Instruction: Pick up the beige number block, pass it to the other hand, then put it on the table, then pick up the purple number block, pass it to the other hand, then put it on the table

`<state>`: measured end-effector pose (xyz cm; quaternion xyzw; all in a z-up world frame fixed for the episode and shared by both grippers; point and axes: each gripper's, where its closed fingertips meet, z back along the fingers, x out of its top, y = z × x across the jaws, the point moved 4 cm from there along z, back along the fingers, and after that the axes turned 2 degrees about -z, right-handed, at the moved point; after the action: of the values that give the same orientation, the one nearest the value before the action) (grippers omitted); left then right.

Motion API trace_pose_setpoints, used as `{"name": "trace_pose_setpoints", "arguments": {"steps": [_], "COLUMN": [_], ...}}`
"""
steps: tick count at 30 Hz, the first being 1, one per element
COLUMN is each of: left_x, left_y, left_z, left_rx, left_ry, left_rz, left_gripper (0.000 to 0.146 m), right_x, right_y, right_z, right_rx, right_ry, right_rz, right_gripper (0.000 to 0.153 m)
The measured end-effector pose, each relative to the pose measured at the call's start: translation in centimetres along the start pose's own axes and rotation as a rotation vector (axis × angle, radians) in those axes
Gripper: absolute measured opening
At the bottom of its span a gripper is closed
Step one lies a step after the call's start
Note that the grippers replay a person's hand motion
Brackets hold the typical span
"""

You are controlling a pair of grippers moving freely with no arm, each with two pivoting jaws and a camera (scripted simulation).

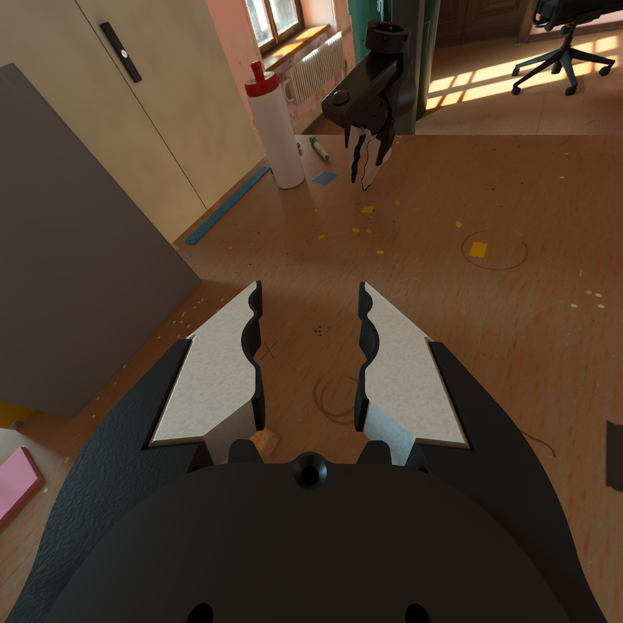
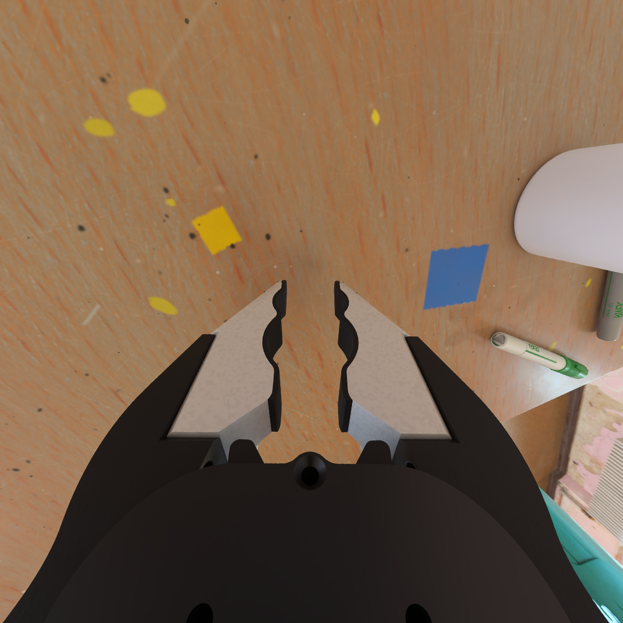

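White bottle (image 1: 281,135) upright (red cap on), both grippers empty

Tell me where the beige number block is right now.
Left wrist view only: the beige number block lies on the table, partly hidden under the base of the open left claw's left-hand finger. The right wrist view does not show it.

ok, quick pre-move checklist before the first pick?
1. Left gripper open, empty: ok.
2. Right gripper empty, jaws partly apart: ok.
3. Beige block located: cannot tell; only a beige sliver shows behind the left finger base.
4. Purple block in view: not ok, neither camera shows it.
5. Table between the grippers free for the handover: ok.
6. White bottle and green marker apart from right gripper: ok.
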<state>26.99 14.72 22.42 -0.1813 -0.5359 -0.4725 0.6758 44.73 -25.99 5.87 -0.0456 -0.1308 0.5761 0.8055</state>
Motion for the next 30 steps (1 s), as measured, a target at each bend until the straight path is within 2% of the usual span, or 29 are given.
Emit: {"name": "trace_pose_setpoints", "arguments": {"steps": [7,10,14,17,21,24,28,30], "left_x": [-0.5,-1.5,-3.5,-6.0,-10.9,-13.9,-16.1,-16.8], "left_y": [0.0,1.1,3.2,3.8,4.0,4.2,4.8,4.9], "left_z": [-0.6,-1.0,-1.9,-2.6,-3.7,-4.3,-5.1,-5.6], "left_rx": [-0.017,0.006,-0.047,-0.173,-0.336,-0.396,-0.404,-0.404], "left_ry": [0.05,0.15,0.396,0.674,1.036,1.161,1.244,1.262], "left_rz": [-0.004,-0.012,-0.05,-0.139,-0.349,-0.415,-0.433,-0.443], "left_gripper": [0.057,0.059,0.068,0.069,0.069,0.072,0.074,0.073], "right_x": [0.2,0.1,-0.4,-0.5,-0.3,-0.2,0.1,0.4], "right_y": [0.1,0.3,0.4,0.9,2.5,4.2,6.5,7.6], "right_z": [-0.1,0.1,0.9,2.3,4.9,6.9,9.4,10.7], "right_rx": [0.008,0.034,0.025,0.009,-0.057,-0.104,-0.156,-0.182], "right_ry": [0.039,0.053,0.071,0.029,-0.041,-0.09,-0.155,-0.187], "right_rz": [0.015,-0.015,-0.054,-0.063,-0.029,0.011,0.063,0.081], "right_gripper": [0.028,0.036,0.055,0.055,0.054,0.059,0.07,0.069]}}
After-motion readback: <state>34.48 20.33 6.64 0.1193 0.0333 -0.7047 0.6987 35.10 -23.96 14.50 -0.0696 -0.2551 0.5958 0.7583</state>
